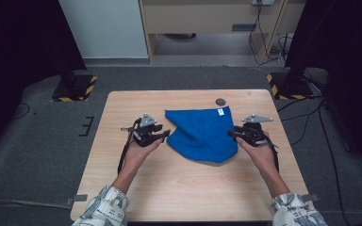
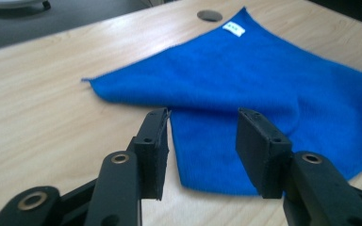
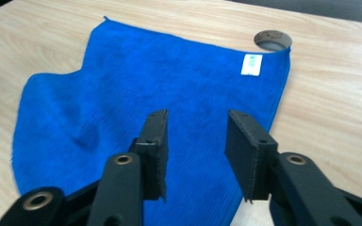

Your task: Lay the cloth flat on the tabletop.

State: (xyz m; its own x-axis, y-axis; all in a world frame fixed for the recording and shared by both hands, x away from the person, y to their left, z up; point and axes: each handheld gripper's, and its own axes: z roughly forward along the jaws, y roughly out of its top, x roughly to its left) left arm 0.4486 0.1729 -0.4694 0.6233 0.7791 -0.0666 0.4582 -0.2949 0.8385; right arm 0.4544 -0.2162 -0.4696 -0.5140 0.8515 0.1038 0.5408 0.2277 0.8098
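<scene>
Rumpled blue microfibre cloth [image 1: 201,134] lying mid-table on the pale wooden table [image 1: 179,188], left gripper [image 1: 162,135] at its left edge, right gripper [image 1: 233,134] at its right edge, both with jaws parted, gripping nothing.

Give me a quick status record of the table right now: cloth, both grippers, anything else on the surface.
cloth: blue cloth lies on the wooden table, partly folded, white label at its far corner
left gripper: left gripper at the cloth's left edge, jaws apart, nothing clamped; cloth lies just ahead of the pads
right gripper: right gripper at the cloth's right edge, jaws apart over the cloth, nothing clamped
other: round hole in the table beyond the label
</scene>
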